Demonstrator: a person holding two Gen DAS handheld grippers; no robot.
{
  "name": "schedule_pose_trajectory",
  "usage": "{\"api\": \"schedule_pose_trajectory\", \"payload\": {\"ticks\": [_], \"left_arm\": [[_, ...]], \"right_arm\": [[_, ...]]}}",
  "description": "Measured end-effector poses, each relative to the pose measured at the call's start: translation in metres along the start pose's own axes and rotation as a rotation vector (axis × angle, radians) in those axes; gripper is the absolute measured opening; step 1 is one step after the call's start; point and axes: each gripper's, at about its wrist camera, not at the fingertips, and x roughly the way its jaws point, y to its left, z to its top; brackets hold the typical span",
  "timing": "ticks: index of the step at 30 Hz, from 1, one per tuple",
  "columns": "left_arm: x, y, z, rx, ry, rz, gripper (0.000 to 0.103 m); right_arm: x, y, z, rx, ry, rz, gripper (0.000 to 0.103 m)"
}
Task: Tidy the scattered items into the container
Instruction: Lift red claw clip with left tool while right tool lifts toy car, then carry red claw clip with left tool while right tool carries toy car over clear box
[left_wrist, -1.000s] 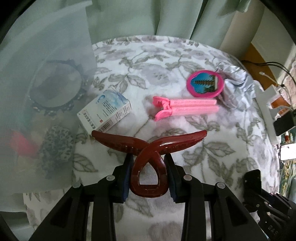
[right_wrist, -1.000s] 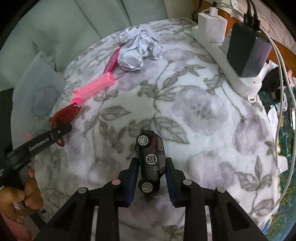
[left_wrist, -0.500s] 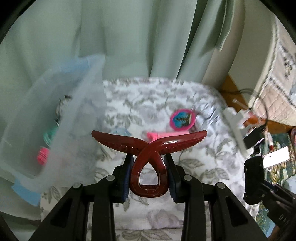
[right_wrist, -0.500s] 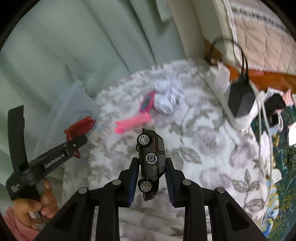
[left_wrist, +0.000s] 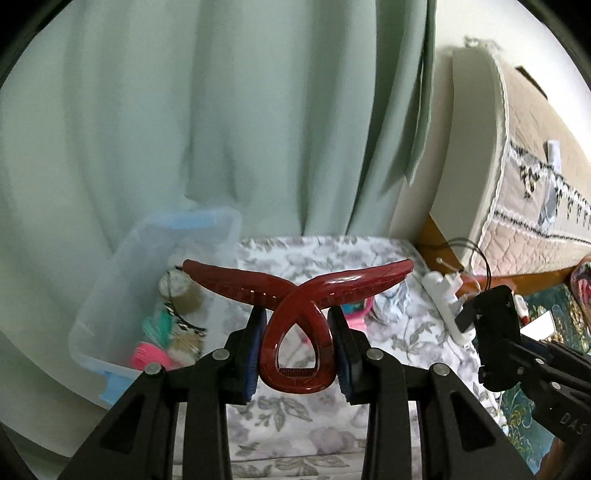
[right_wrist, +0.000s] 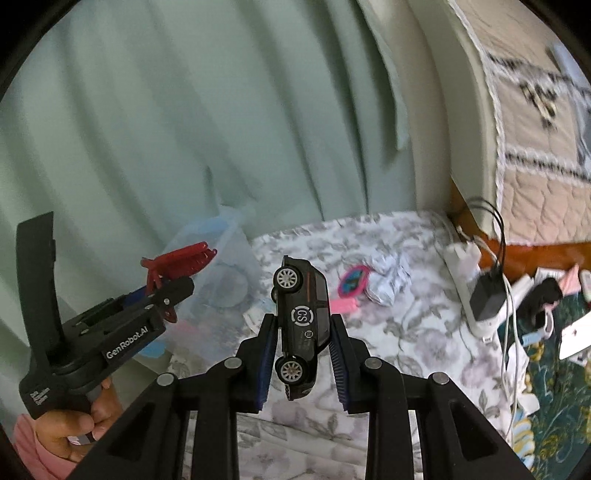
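Pale green curtain (left_wrist: 207, 122) behind, floral-covered surface (left_wrist: 317, 410) below, white headboard (left_wrist: 469, 155) of a quilted bed at right. Plenty of free air above the surface; left edge taken up by the clear container (left_wrist: 122, 295) pressed against the curtain folds, right edge lined by a white power strip (right_wrist: 465, 288) with a black charger (right_wrist: 487, 299) and trailing cables.

Left gripper (left_wrist: 297, 350) partly closed, blue pads pressing on both sides of the loop of a dark red hair claw (left_wrist: 295, 291); claw's two curved arms spread wide and level above the fingers, glossy, teeth visible on the underside. Seen from the right wrist view, same gripper (right_wrist: 166, 295) held up by a hand (right_wrist: 70, 424) just beside the container's open top, clear of the surface.

Right gripper (right_wrist: 303, 354) narrowly open, clamped on a black toy car (right_wrist: 301, 321) held nose-up, side facing the camera, silver wheels and a round white "CS" mark on the door; lifted well clear of the surface.

Container translucent with blue trim, holding a pink roller, something teal and a patterned band, blurred. Left lying farther out on the surface: pink round mirror (right_wrist: 352, 280), pink clip (right_wrist: 343, 305) beside it, crumpled white paper (right_wrist: 388, 284) touching the mirror's far side, small box partly hidden behind the car.
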Motion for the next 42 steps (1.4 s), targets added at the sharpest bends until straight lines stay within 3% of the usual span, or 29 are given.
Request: {"api": "schedule_pose_trajectory", "payload": {"ticks": [10, 22, 42], "left_arm": [[-0.031, 0.041, 0.008, -0.045, -0.064, 0.085, 0.035], [-0.040, 0.104, 0.002, -0.153, -0.078, 0.162, 0.035], [-0.019, 0.178, -0.022, -0.278, -0.024, 0.175, 0.035]], "right_arm": [[-0.007, 0.054, 0.018, -0.105, -0.030, 0.025, 0.030], [0.013, 0.117, 0.034, -0.230, -0.005, 0.070, 0.030], [0.081, 0.164, 0.034, -0.347, 0.139, 0.080, 0.030]]}}
